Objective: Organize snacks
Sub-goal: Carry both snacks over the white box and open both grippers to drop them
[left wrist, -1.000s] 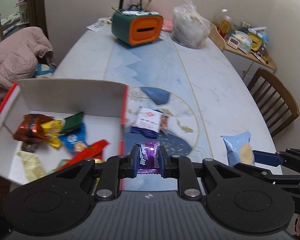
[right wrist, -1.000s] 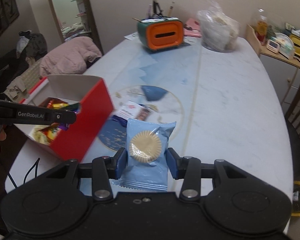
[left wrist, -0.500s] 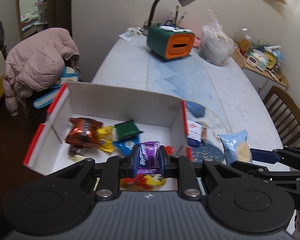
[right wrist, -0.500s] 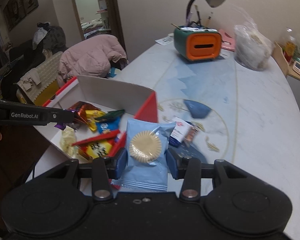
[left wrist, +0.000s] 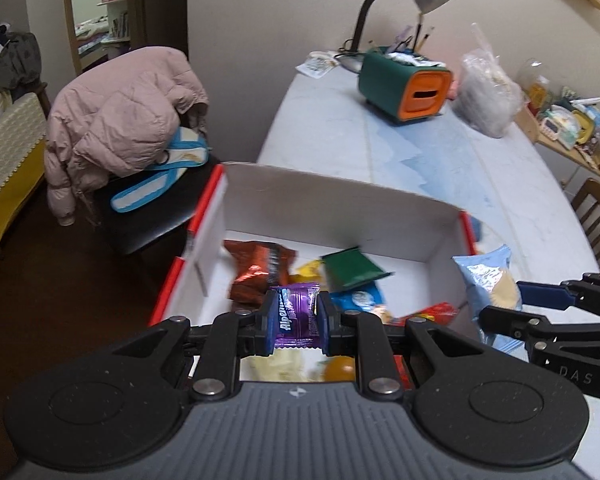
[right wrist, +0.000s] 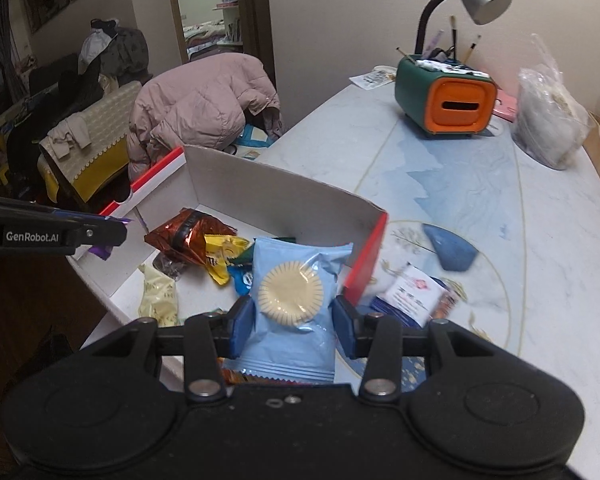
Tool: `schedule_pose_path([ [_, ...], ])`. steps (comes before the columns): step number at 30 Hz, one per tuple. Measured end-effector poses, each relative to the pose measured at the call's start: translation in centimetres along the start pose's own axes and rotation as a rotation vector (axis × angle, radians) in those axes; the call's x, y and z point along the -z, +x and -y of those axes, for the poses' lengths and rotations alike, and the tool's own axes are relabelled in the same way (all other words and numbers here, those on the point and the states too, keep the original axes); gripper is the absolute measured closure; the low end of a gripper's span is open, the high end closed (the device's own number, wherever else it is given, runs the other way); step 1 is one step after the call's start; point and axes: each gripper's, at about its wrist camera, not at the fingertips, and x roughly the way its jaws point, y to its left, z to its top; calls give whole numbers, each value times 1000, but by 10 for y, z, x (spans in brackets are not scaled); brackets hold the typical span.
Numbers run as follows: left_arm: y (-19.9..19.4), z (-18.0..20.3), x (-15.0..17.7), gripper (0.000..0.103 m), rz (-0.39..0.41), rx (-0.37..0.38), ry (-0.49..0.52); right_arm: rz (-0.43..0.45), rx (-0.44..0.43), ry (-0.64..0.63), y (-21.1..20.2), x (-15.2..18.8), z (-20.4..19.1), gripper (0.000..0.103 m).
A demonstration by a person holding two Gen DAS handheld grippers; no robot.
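Both grippers had swung across the tabletop (right wrist: 480, 184) from the patterned centre to hang over the open snack box (left wrist: 340, 216), each carrying its load. The left gripper (left wrist: 294, 322) had its jaws clamped on a small purple candy packet (left wrist: 296, 312), held by its two short sides. The right gripper (right wrist: 294, 322) had its jaws clamped on a pale blue biscuit packet (right wrist: 296, 280), pinched at the edges either side of the round biscuit.

Both packets looked light, with thin, crinkly, slippery film; the biscuit seemed likely to crack if squeezed across its face, so an edge grip suited it.

Two packets were in the air, one per gripper. Inside the box lay a copper-brown bag (right wrist: 180, 236) at 11 o'clock, a yellow packet (right wrist: 220, 256), a green packet (left wrist: 352, 270) toward 1 o'clock, a blue one and a cream one (right wrist: 158, 292) at 8 o'clock; further wrappers were partly hidden, so the full count could not be told. One more packet (right wrist: 412, 296) remained on the tabletop at 3 o'clock of the box.
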Motion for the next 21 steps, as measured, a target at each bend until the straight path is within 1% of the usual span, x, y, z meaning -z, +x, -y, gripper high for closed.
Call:
schedule_pose_path([
  [7,26,-21,-9,83,-42,-57,22,-33,2,-20,32,-17,-19,61],
  [12,45,-31,-14,83,-78,-60,35,-60,2,-39,55,-23,-31,61],
  [21,75,-22,-12,83,-131,-90,108,-126,2,-69,89,-24,-47,61],
])
